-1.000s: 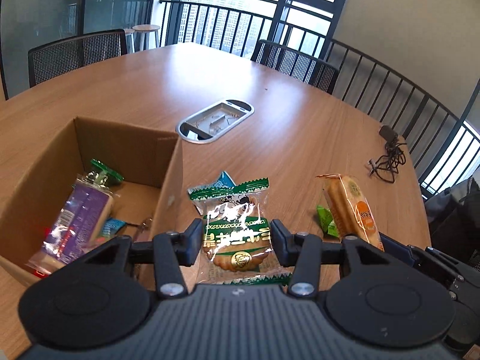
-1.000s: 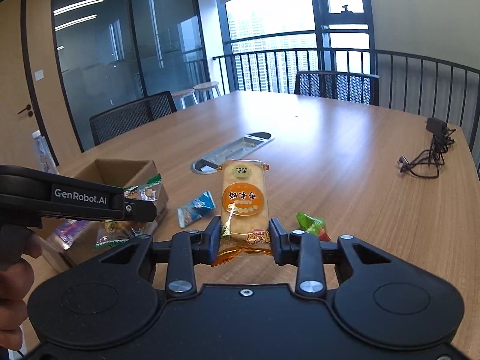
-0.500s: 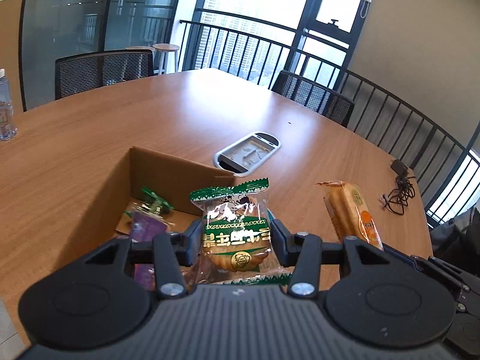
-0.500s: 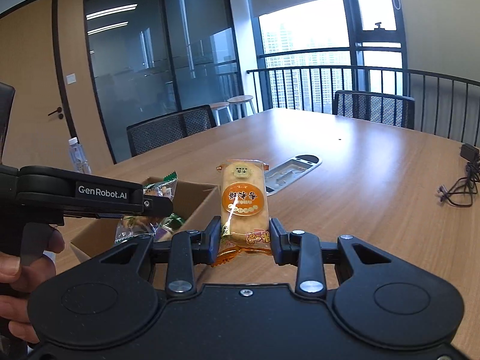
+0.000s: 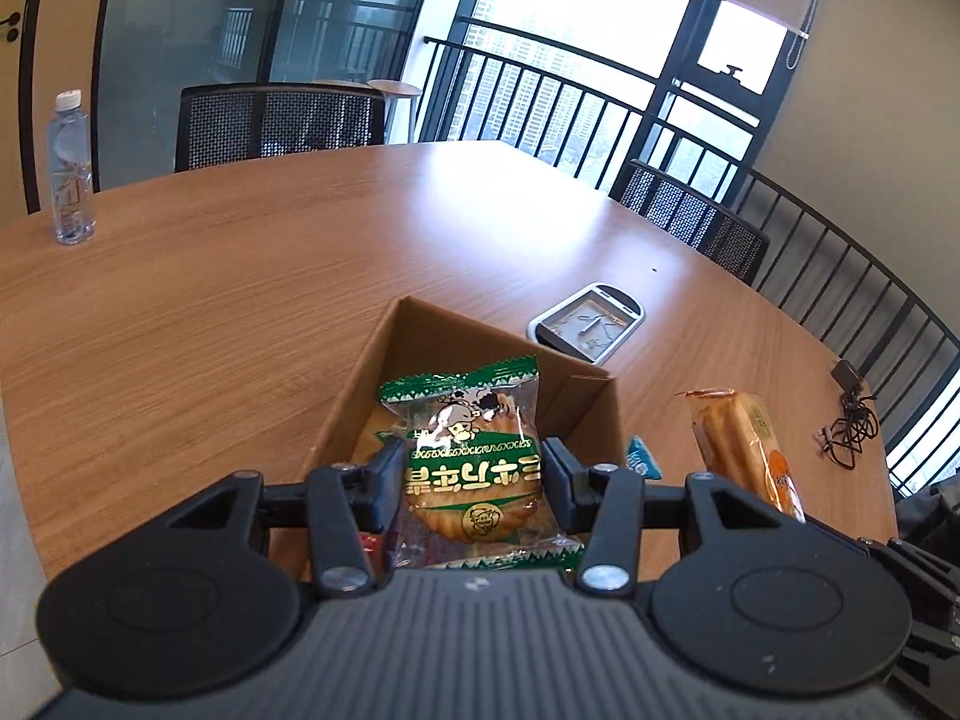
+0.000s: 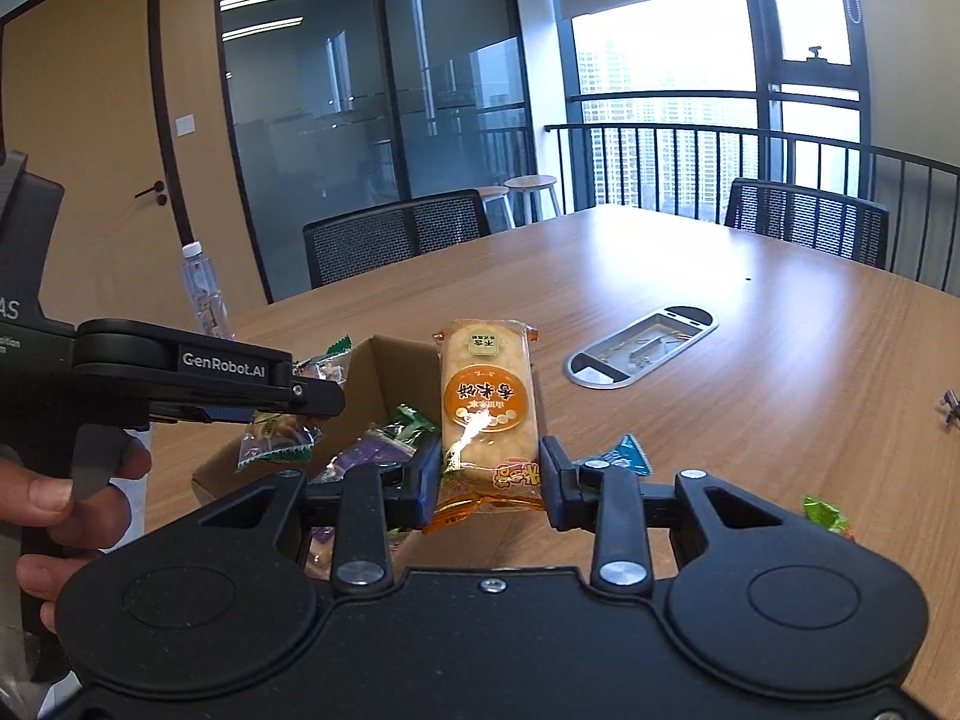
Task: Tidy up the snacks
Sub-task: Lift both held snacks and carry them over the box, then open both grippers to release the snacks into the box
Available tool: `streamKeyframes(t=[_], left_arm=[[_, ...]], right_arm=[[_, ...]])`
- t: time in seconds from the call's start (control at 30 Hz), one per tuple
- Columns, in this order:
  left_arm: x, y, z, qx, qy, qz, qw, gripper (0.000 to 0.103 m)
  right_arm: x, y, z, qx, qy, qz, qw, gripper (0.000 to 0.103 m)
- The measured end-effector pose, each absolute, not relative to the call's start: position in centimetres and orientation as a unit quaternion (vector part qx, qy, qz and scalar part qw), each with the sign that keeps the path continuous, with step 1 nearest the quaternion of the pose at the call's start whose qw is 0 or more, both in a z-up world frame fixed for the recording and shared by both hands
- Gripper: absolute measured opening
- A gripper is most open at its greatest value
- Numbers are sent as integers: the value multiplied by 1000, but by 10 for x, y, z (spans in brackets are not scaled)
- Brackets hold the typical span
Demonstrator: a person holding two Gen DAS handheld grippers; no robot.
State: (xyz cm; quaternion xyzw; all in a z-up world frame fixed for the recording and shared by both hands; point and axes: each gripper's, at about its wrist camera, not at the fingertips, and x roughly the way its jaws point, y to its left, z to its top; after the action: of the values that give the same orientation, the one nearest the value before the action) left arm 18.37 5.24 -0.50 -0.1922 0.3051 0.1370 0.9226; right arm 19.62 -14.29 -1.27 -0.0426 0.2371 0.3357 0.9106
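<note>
Fingers of the left gripper [image 5: 471,477] were clamped on a cookie [image 5: 471,468] above the box [image 5: 591,405]. A cracker [image 6: 487,414] was gripped by the right gripper [image 6: 487,480]. Early release could drop either outside.

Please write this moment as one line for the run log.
left gripper: shut on green cookie pack, above box | right gripper: shut on orange cracker pack, beside box | both unreleased

left claw [image 5: 471,474] gripping green cookie packet [image 5: 471,450], above cardboard box [image 5: 366,384]
</note>
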Motion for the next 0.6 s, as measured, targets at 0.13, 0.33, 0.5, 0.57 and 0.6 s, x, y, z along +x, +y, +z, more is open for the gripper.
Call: streamKeyframes(t=[0.13,0.33,0.5,0.57,0.6], left_arm=[[185,64,-14,-198,313,141,918,48],[177,78,-21,-210,310,149,915,51],[169,79,-19,-209,306,142,918,57],[166,78,-18,-210,306,137,918,61],[165,77,-17,-209,306,136,919,65]], right_arm=[[195,-131,-15,-53,242,341,907,33],[194,-113,-20,-65,252,346,901,33],[196,-101,-24,-69,256,345,900,34],[195,-97,-25,-70,254,343,902,36],[194,-96,-25,-74,250,342,903,42]])
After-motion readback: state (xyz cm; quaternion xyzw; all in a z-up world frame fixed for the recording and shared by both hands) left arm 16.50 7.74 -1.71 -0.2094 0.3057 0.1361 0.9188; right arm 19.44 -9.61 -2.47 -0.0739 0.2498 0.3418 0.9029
